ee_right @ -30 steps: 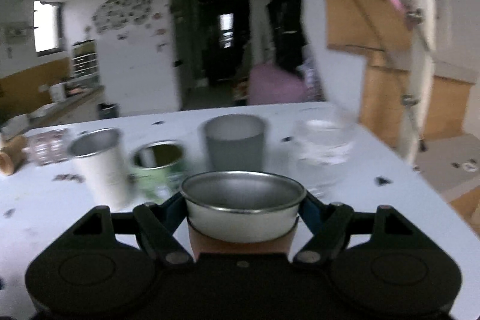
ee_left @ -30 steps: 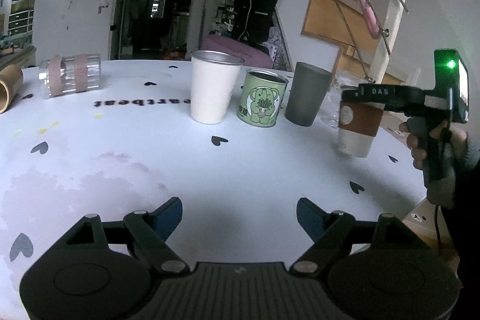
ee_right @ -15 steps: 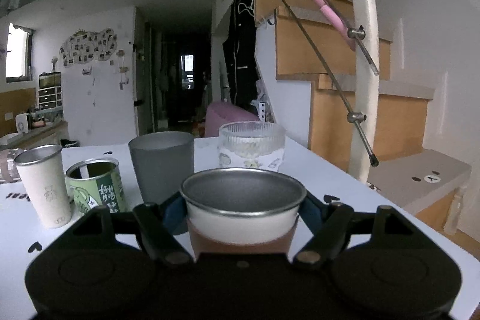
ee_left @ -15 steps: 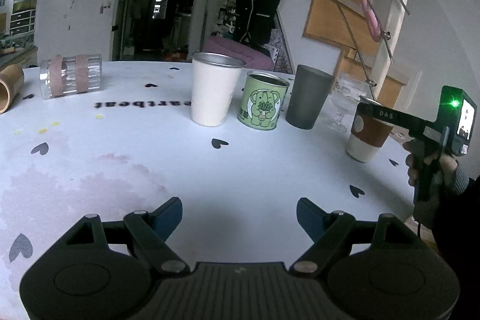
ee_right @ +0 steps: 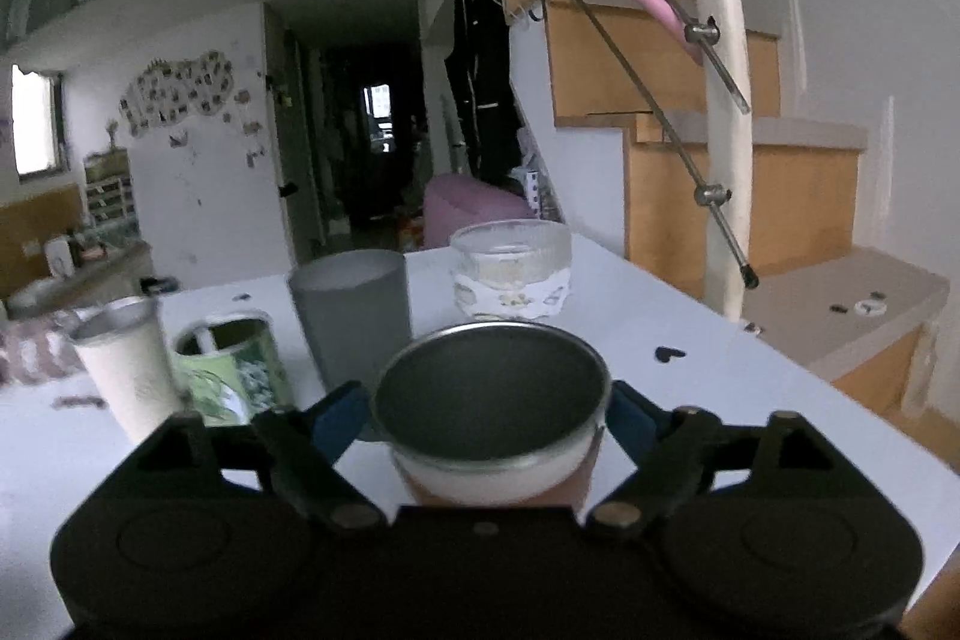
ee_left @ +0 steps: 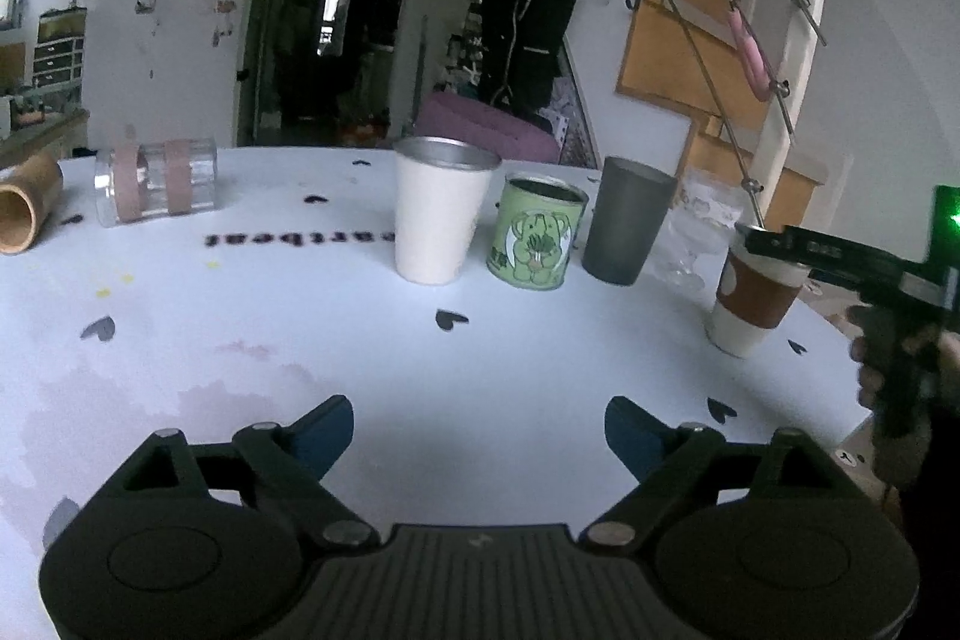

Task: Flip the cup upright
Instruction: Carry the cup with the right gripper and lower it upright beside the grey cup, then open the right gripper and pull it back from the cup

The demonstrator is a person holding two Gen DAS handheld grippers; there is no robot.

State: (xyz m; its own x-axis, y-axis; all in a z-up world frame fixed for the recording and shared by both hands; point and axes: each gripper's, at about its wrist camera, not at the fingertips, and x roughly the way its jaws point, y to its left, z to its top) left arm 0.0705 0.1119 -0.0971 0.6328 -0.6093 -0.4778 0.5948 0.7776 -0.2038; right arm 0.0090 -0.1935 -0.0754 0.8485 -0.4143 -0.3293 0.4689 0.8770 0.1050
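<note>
A white cup with a brown sleeve and a steel rim [ee_right: 489, 400] stands upright on the white table [ee_left: 300, 328], mouth up. My right gripper [ee_right: 489, 415] sits around it, blue pads beside the cup's rim with a small gap, so it looks open. The cup also shows in the left wrist view [ee_left: 753, 301], base on the table, with the right gripper [ee_left: 780, 241] at its top. My left gripper [ee_left: 477, 427] is open and empty, low over the near part of the table.
A white steel cup [ee_left: 438, 214], a green can [ee_left: 537, 232], a grey tumbler [ee_left: 627, 220] and a clear glass [ee_right: 510, 271] stand upright in a row. A clear ribbed glass [ee_left: 156, 187] and a bamboo cup [ee_left: 27, 211] lie on their sides far left.
The right gripper has lowered the brown-sleeved cup onto the table at the right end of the row, and its pads have parted from the cup. The left gripper has stayed still.
</note>
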